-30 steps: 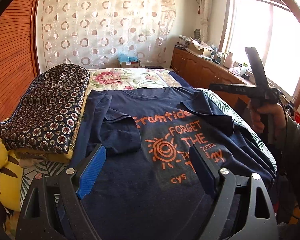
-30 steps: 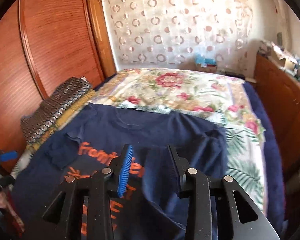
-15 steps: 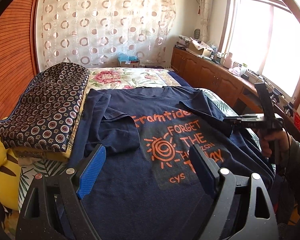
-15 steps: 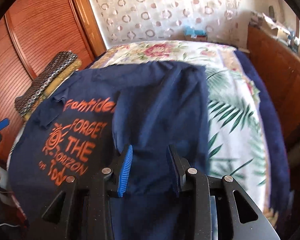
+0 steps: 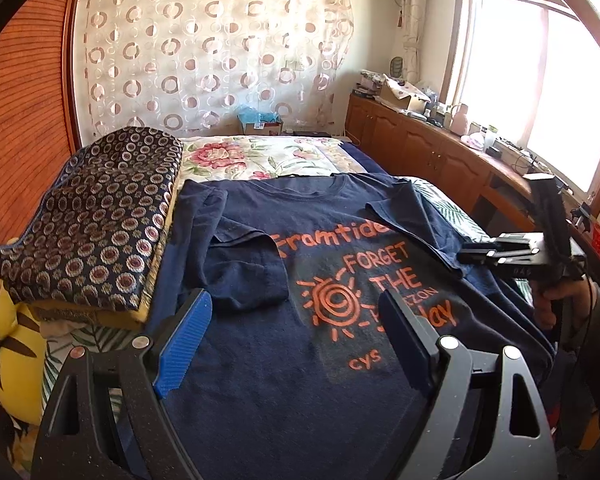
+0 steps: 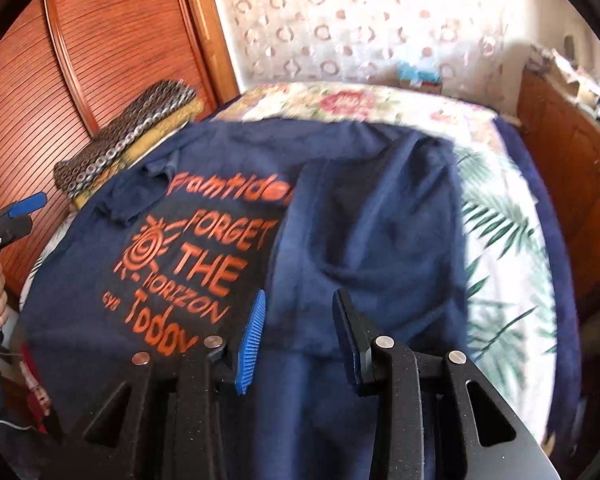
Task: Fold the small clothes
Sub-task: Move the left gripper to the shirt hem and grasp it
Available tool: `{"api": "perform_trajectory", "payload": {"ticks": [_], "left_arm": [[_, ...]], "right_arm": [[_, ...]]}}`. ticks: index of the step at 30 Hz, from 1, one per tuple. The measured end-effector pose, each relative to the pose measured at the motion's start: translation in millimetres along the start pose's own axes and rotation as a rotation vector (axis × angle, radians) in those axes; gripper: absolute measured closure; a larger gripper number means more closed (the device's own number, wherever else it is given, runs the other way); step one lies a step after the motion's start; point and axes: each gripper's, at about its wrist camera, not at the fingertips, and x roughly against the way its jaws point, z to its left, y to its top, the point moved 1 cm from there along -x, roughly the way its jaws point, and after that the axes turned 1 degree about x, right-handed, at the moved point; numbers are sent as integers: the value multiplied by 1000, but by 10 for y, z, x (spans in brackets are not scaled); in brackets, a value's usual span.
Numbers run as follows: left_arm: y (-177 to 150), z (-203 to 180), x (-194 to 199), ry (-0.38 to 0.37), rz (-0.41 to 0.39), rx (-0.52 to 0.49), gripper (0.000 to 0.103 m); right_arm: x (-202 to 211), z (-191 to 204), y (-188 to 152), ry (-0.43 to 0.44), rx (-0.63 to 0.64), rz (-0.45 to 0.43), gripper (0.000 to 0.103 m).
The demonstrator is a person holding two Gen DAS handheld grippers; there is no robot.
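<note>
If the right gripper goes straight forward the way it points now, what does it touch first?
Most likely the folded-over side of the navy T-shirt, which lies directly ahead between the open fingers of the right gripper. Depth is unclear; if it passes above the cloth, the floral bedspread comes next.

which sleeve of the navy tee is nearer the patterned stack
The left sleeve, folded in over the chest beside the patterned stack; the other sleeve lies toward the window.
</note>
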Motion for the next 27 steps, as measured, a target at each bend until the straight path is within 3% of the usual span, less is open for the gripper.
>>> {"api": "perform_trajectory", "payload": {"ticks": [5, 10, 19, 23, 27], "left_arm": [[155, 79, -135, 2, -5, -39, 17], [433, 168, -449, 7, 53, -81, 37], [930, 377, -1137, 80, 177, -87, 54], [1068, 393, -1463, 107, 244, -98, 65], [1151, 425, -1797, 149, 318, -125, 66]], "right_arm": [[4, -177, 88, -111, 10, -34, 66], [-231, -377, 273, -201, 10, -16, 66], [-683, -607, 458, -236, -3, 49, 66], [-656, -609, 495, -221, 4, 34, 63], [-636, -732, 488, -193, -31, 28, 56]]}}
